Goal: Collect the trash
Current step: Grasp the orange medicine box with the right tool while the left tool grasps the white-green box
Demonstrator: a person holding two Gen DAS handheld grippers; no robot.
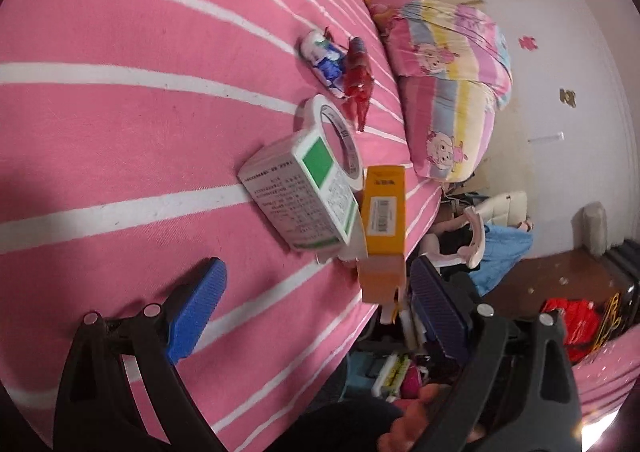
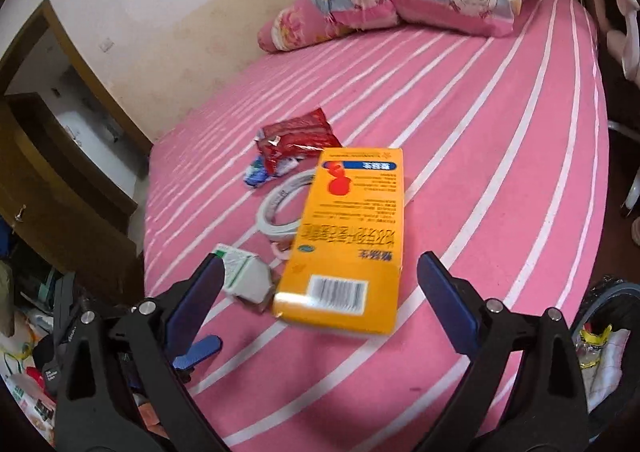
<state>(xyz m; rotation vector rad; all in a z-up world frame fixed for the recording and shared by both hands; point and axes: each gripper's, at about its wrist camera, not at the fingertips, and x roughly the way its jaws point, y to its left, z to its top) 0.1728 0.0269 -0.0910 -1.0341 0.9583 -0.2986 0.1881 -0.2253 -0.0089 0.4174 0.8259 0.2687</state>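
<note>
Both grippers stand wide and hold nothing. Seen from the right gripper [image 2: 320,292], the orange box [image 2: 344,240] lies flat on the striped bed [image 2: 500,171] at twelve o'clock, just beyond its fingertips. For the left gripper [image 1: 316,292], that box sits at one o'clock, near the right finger.

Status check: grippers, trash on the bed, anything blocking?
Left gripper open, empty. Right gripper open, empty, facing orange cardboard box. White-green box, white tape roll, red wrapper all on pink striped bedsheet. Nothing blocking.
</note>
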